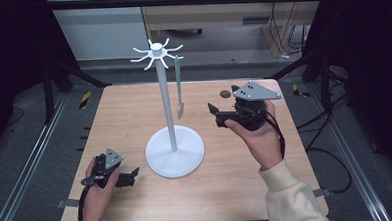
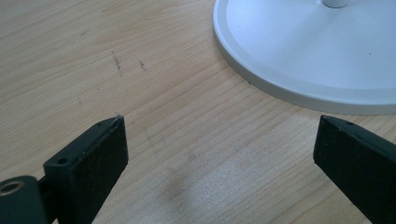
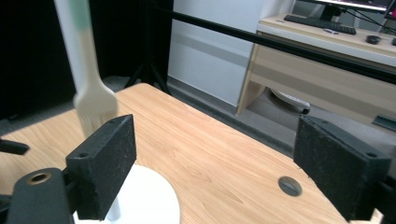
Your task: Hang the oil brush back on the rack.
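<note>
hanging pale green fork (image 1: 179,91), white stand (image 1: 174,151), tines down

Wood table (image 1: 134,108) on grey floor (image 1: 30,147), black frame bars (image 1: 179,0), light wall (image 3: 210,42), desk (image 3: 327,60) with keyboard (image 3: 317,24) behind.

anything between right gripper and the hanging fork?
Nothing. In the high view, only bare table shows in the gap between the right gripper and the fork hanging from the white stand.
</note>
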{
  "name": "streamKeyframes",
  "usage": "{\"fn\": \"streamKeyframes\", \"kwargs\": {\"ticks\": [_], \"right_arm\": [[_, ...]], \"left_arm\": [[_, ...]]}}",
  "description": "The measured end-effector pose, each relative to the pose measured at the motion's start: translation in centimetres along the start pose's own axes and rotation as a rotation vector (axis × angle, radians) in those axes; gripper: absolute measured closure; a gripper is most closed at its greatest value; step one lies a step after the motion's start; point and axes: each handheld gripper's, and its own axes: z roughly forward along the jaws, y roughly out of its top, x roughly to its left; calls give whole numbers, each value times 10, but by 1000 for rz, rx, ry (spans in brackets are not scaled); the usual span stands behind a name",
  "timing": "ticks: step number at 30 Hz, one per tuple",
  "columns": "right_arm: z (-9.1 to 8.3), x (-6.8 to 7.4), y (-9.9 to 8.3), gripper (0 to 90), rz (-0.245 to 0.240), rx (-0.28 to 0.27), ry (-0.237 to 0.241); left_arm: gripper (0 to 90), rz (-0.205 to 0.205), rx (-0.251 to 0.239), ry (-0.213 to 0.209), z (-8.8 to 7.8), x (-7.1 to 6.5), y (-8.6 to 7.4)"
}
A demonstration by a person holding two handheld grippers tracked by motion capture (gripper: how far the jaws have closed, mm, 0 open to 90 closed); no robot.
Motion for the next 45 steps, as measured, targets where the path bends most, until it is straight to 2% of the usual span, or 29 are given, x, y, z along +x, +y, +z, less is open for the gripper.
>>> {"fn": "streamKeyframes", "kwargs": {"ticks": [11,24,30,36,45], "right_arm": [[-4,-17,-24,103,-6,57,-39],[-12,-41,-56,99,45,98,-89],[-9,-49,-77,118,58,148,-141],[-6,-61,-99,130,106,194,-183],[0,-70,-134,134,160,264,-180]], "left_arm": [[27,-6,0,4,-1,0,-1],[27,-6,-5,11,0,1,0],[27,-9,-13,14,-2,2,0],[26,-14,-20,19,-3,2,0],[26,-9,-17,18,-3,2,0]]}}
